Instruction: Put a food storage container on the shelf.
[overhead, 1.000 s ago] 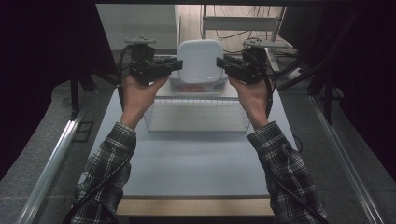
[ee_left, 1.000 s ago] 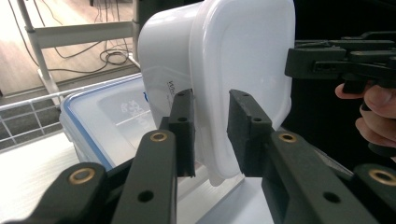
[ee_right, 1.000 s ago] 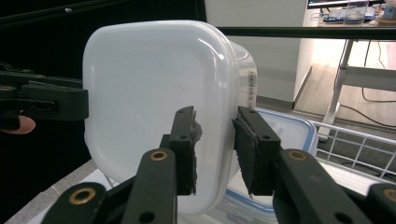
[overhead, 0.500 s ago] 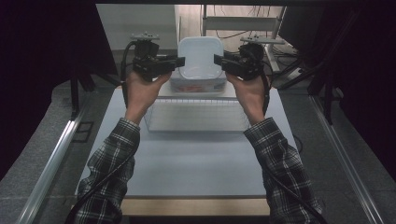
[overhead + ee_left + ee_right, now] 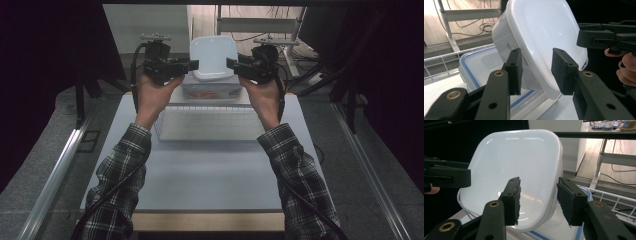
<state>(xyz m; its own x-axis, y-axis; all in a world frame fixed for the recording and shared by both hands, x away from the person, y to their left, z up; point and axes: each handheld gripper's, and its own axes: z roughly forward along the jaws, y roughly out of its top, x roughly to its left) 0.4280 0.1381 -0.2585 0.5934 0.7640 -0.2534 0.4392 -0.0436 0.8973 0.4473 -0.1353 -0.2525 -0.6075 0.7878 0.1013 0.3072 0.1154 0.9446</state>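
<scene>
1. High view: a white tub (image 5: 213, 56) stands tilted on its edge on top of a clear lidded box (image 5: 210, 91), which serves as the landmark here. The box sits at the far end of the table (image 5: 200, 175), just behind a wire basket (image 5: 209, 125). The left gripper (image 5: 192, 65) is raised at the left side of the tub above the box, and the right gripper (image 5: 231, 63) at its right side; from this height I cannot tell whether either touches the tub.

2. Left gripper view: the left gripper (image 5: 536, 70) has its jaws spread, with the tub's (image 5: 544, 37) rim and side wall in the gap between them. The tub leans over the box's (image 5: 480, 67) blue-edged lid. The other gripper shows beyond the tub, above the box.

3. Right gripper view: the right gripper (image 5: 538, 200) is also spread, its jaws straddling the tub's (image 5: 519, 165) edge without clamping it. The tub's lower edge rests on the box (image 5: 554, 225); part of the wire basket (image 5: 614, 197) shows right of the box
</scene>
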